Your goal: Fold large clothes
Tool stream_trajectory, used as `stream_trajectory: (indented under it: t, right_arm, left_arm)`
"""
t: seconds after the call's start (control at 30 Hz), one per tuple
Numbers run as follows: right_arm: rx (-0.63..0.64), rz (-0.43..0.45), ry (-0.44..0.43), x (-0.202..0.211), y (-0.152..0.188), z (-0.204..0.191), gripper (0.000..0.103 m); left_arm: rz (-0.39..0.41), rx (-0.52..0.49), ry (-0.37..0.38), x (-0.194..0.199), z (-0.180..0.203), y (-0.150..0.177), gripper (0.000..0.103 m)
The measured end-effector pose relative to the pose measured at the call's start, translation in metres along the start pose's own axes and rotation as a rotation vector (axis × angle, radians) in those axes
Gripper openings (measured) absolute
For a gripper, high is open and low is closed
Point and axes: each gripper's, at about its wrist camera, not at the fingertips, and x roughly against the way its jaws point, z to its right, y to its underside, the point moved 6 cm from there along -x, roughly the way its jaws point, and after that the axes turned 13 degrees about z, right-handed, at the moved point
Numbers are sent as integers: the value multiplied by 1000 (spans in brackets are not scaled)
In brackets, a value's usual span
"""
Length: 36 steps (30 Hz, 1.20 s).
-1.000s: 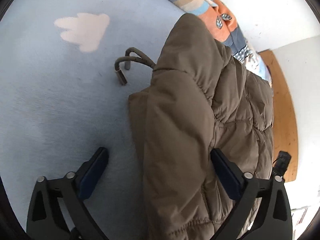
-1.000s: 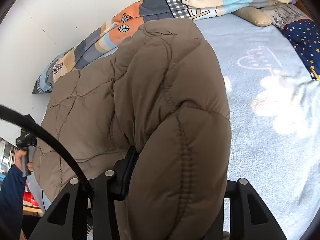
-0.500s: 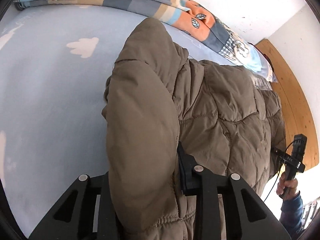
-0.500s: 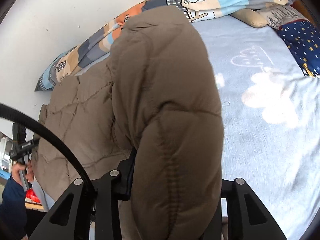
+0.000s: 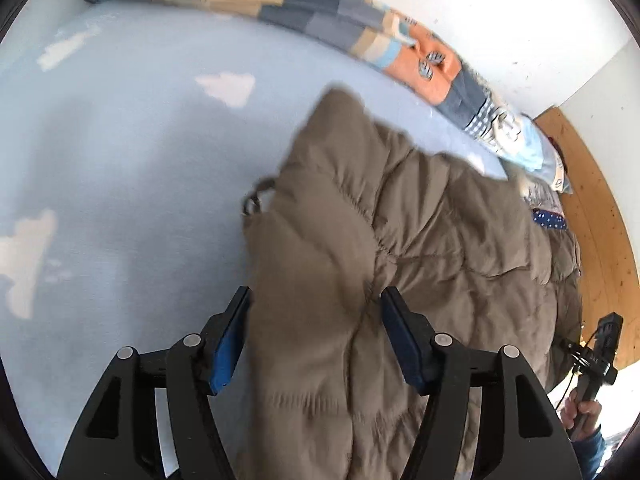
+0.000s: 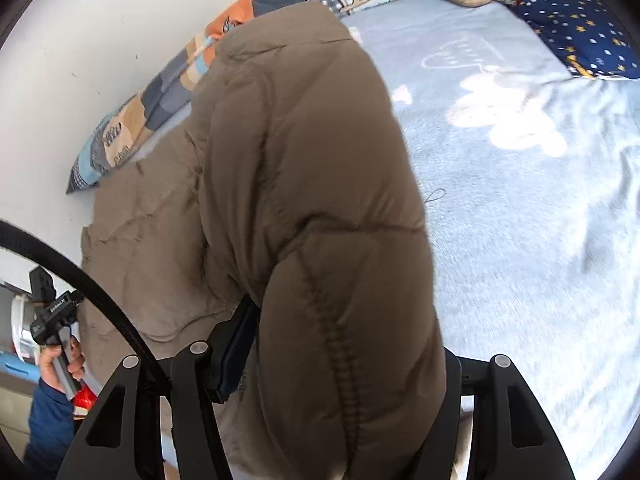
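Both claws have a thick fold of the brown puffer jacket (image 5: pixel 400 240) between their jaws: left claw (image 5: pixel 316 336) half open, jaws just widening, its right pad apart from the cloth; right claw (image 6: pixel 344 360) pressing it, also easing. Jacket lies on the blue bed (image 5: pixel 120 140). It seems light, soft, puffy and slippery, so I would grip deep at a quilted seam.
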Motion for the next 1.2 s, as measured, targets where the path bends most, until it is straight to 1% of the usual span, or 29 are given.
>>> stream_trajectory:
  t: [0.07,0.1,0.17,0.23,0.33,0.43,0.5,0.53,0.6,0.63,0.67,0.7,0.73,0.77,0.8,0.87,0.9,0.97,1.03,1.1,1.13,1.17,1.2]
  right_arm:
    - [6,27,0,21,3,-3,63]
    - [16,50,-5,35,6,-7,63]
    - [21,73,-16,52,11,-13,64]
    - [21,99,10,68,14,-12,64]
    - [-1,139,0,87,13,-9,64]
    - [24,171,52,90,8,-12,65]
    - [80,222,114,90,-2,-14,75]
    - [88,229,124,89,-7,-12,75]
    - [42,191,78,82,-11,-7,75]
    - [17,187,79,82,-13,-6,75]
    - [16,210,81,86,-15,-8,75]
    - [38,264,85,97,-17,-15,75]
    - [56,290,100,105,-15,-22,75]
    - [74,295,97,111,-11,-29,67]
    - [90,296,76,116,-4,-42,54]
    - [121,273,66,117,21,-59,41]
    - [151,243,67,112,38,-69,40]
    - [213,189,83,98,75,-86,39]
    - [237,149,105,85,97,-92,39]
    - [239,133,114,73,106,-93,39]
    - [248,104,129,64,109,-91,39]
    - [249,83,143,56,109,-87,39]
    - [248,74,153,45,107,-84,39]
  left_arm:
    - [47,-43,-9,26,6,-5,68]
    - [75,-67,-3,43,11,-7,72]
    - [109,-92,-10,66,18,-10,73]
    - [140,-114,13,86,29,-11,73]
    - [160,-129,55,105,44,-6,75]
    - [150,-174,76,110,53,9,75]
    - [148,-201,86,106,60,19,75]
    - [139,-212,76,102,62,24,75]
    - [125,-229,74,99,67,37,75]
    - [137,-249,75,97,73,44,75]
    - [141,-280,68,97,79,51,75]
    - [149,-316,62,96,88,59,75]
    - [170,-349,63,97,97,67,75]
    - [194,-376,59,98,105,76,75]
    - [224,-405,49,98,114,87,75]
    - [259,-471,47,96,132,108,75]
    - [278,-514,30,92,142,121,75]
    - [294,-585,0,83,156,136,75]
    - [284,-618,-27,71,162,141,75]
    - [259,-619,-53,55,160,139,75]
    - [232,-608,-81,43,154,135,77]
    - [193,-578,-92,31,147,130,81]
    - [171,-545,-85,23,142,126,85]
